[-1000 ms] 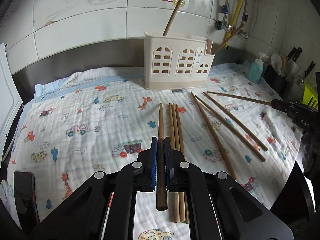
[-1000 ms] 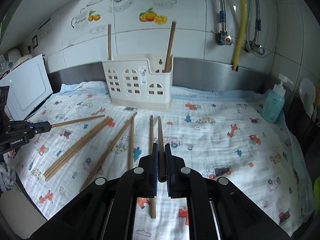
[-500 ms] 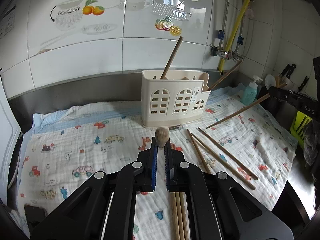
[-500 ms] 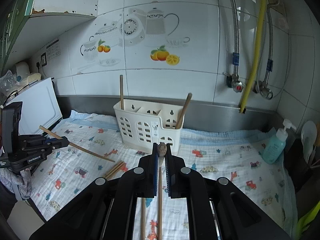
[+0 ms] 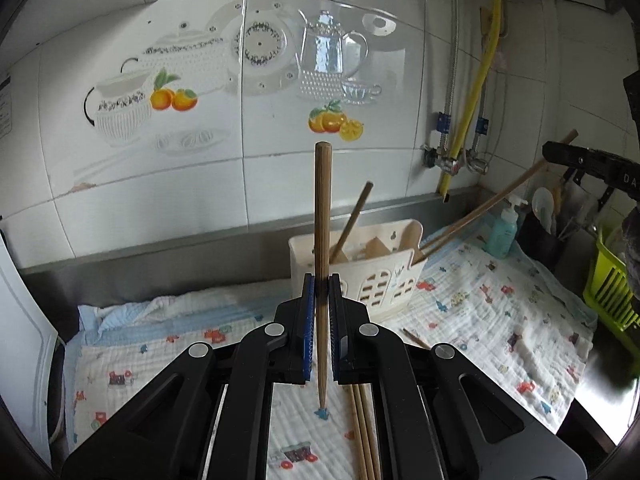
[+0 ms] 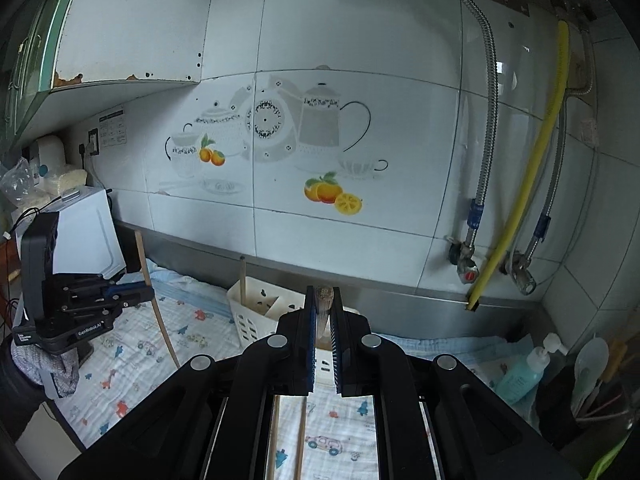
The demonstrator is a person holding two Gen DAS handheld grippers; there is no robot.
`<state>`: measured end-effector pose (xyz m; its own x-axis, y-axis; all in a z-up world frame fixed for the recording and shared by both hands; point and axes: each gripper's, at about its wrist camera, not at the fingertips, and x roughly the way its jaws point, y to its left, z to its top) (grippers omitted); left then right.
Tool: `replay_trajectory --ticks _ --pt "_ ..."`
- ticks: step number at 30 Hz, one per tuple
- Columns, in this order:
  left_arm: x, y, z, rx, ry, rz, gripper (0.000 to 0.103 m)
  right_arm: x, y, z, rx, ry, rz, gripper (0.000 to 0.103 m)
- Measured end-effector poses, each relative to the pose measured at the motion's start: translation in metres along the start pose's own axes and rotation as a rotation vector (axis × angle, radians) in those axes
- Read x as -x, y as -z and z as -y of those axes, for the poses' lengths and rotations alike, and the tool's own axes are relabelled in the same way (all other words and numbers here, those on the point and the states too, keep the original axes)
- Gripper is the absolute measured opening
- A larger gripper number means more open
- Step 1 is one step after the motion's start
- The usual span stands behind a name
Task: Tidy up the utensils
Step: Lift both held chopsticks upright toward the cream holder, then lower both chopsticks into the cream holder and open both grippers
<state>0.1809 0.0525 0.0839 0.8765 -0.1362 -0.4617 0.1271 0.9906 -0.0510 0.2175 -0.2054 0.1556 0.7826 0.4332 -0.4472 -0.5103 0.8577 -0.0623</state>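
Note:
My left gripper (image 5: 322,282) is shut on a brown chopstick (image 5: 322,200) that stands upright above the cloth, its thin tip hanging low. The cream utensil holder (image 5: 384,280) stands just behind and to the right, with one chopstick (image 5: 352,220) leaning in it. My right gripper (image 6: 323,300) is shut on another chopstick (image 6: 324,294), seen end-on, in front of the holder (image 6: 256,314). Each view shows the other gripper: the right gripper (image 5: 552,152) with its long chopstick (image 5: 480,208) slanting toward the holder, and the left gripper (image 6: 148,294) with its chopstick (image 6: 156,300).
Loose chopsticks (image 5: 362,432) lie on the patterned cloth (image 5: 500,312) under my grippers. A teal soap bottle (image 5: 502,232), a dark utensil pot and a green rack (image 5: 608,284) stand at the right. A white appliance (image 6: 88,236) is at the left, and pipes and a yellow hose (image 6: 520,208) run down the tiled wall.
Both grippers have risen off the cloth, each lifting its chopstick. The left chopstick has swung from lying flat to upright. Both views now face the wall and the holder.

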Motion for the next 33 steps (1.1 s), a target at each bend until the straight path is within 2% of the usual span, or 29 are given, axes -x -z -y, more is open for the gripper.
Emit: replay_trajectory --ticks 6,9,13,18,25,33 --pt "0.002 -0.053 0.005 -0.023 -0.031 0.106 0.005 -0.025 -0.01 0.005 0.004 0.015 -0.042 0.006" --pt "-0.001 -0.078 0.011 -0.046 -0.067 0.159 0.005 -0.042 -0.008 0.007 0.004 0.015 -0.073 0.006" --pt "-0.008 -0.102 0.016 -0.047 -0.074 0.209 0.005 -0.059 0.001 0.006 0.003 0.003 -0.114 0.006" --pt "-0.034 -0.11 0.015 -0.013 -0.064 0.193 0.005 -0.074 0.009 0.005 0.005 -0.013 -0.146 0.006" --pt "-0.068 -0.093 0.01 0.012 -0.054 0.126 0.005 -0.084 0.016 0.004 0.009 -0.018 -0.161 0.006" --pt "-0.08 -0.079 0.009 0.0 -0.058 0.079 0.006 -0.091 0.02 0.004 -0.003 -0.023 -0.182 0.007"
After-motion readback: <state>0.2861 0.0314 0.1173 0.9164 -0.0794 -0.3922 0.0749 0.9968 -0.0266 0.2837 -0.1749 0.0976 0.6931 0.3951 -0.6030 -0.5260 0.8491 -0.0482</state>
